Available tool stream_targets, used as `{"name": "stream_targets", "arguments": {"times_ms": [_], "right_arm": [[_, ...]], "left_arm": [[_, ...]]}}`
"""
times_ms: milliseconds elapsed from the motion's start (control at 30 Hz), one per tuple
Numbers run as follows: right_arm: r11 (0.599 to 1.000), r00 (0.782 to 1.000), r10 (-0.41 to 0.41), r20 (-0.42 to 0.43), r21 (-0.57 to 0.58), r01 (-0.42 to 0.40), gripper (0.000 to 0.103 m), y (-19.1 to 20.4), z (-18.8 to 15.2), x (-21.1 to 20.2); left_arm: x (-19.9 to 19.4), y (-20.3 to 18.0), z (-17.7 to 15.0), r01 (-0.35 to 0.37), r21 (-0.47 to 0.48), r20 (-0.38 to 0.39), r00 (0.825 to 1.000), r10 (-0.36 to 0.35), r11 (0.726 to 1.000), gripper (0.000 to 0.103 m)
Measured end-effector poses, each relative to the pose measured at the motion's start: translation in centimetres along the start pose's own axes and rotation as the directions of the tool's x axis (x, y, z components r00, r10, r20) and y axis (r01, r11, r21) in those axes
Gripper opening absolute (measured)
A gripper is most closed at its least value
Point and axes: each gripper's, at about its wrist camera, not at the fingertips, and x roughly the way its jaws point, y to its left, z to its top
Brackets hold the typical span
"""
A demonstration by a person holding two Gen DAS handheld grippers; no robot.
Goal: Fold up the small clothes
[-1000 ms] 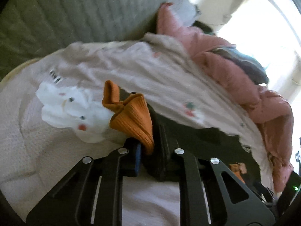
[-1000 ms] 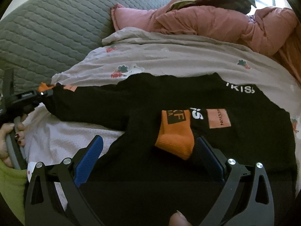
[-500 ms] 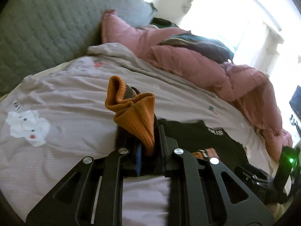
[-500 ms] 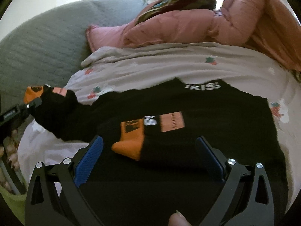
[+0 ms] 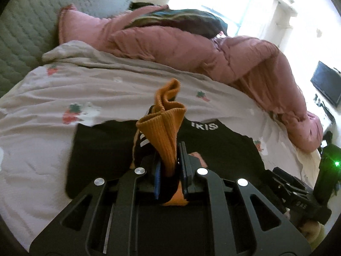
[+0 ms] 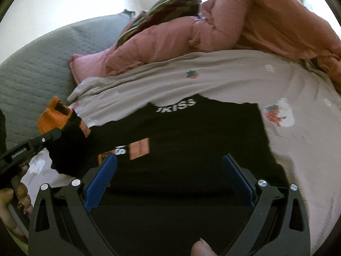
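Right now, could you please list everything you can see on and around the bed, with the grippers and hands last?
black top: one, black with white lettering and orange cuffs, spread on the sheet.
orange cuff: one, clamped in the left gripper.
sheet: one, pale with strawberry prints, covering the bed.
pink duvet: one, heaped behind.
headboard: one, grey quilted.
left gripper: one, black, shut on the cuff.
right gripper: one, black with blue pads, open over the top.
hand: one, holding the left gripper.
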Motion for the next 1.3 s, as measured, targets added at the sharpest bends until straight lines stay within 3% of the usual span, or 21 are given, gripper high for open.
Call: {"name": "stream_targets", "arguments": {"times_ms": [233, 333, 467, 567, 767, 933, 1033, 1100, 1200, 1300], "right_arm": [[0.997, 0.999, -0.045, 0.014, 0.063, 0.044, 0.098, -3.4, 0.1, -0.7], [0.996, 0.999, -0.053, 0.013, 0.077, 0.052, 0.098, -4.1, 0.0, -0.7], [0.995, 0.999, -0.054, -0.004, 0.079, 0.054, 0.098, -4.1, -0.3, 0.0], [0.997, 0.999, -0.040, -0.022, 0.062, 0.041, 0.098, -3.2, -0.6, 0.5], [0.999, 0.995, 0.041, -0.087, 0.001, -0.041, 0.098, 0.5, -1.3, 2.0], [0.993, 0.980, 0.109, -0.166, -0.035, -0.116, 0.096, 4.2, -1.9, 3.9], [0.987, 0.961, 0.153, -0.232, -0.013, -0.160, 0.082, 5.6, -2.2, 5.6], [0.986, 0.950, 0.163, -0.267, 0.016, -0.165, 0.082, 5.9, -2.4, 6.7], [0.982, 0.936, 0.186, -0.298, 0.066, -0.175, 0.075, 6.3, -2.5, 8.3], [0.972, 0.922, 0.234, -0.309, 0.084, -0.219, 0.053, 7.2, -2.2, 9.5]], "left_arm": [[3.8, -3.2, -0.9, 0.051, 0.039, -0.075, 0.996, -0.048, 0.998, 0.004], [4.5, -3.5, -1.5, 0.105, 0.034, -0.105, 0.989, -0.101, 0.994, 0.006], [4.3, -3.6, -1.8, 0.185, 0.020, -0.125, 0.975, -0.181, 0.982, 0.027], [3.7, -2.9, -1.3, 0.204, 0.003, -0.101, 0.974, -0.203, 0.979, 0.040], [3.2, 0.2, -0.1, 0.044, -0.002, -0.032, 0.999, -0.044, 0.999, 0.048], [2.8, 3.6, 0.5, -0.094, -0.029, 0.001, 0.996, 0.094, 0.995, 0.056], [2.3, 5.0, 1.0, -0.157, -0.039, 0.029, 0.987, 0.158, 0.987, 0.058], [1.7, 5.9, 1.1, -0.161, -0.063, 0.037, 0.986, 0.164, 0.985, 0.067], [1.1, 7.0, 1.2, -0.164, -0.099, 0.054, 0.984, 0.170, 0.982, 0.068], [0.9, 7.7, 1.2, -0.166, -0.121, 0.058, 0.983, 0.174, 0.979, 0.068]]}}
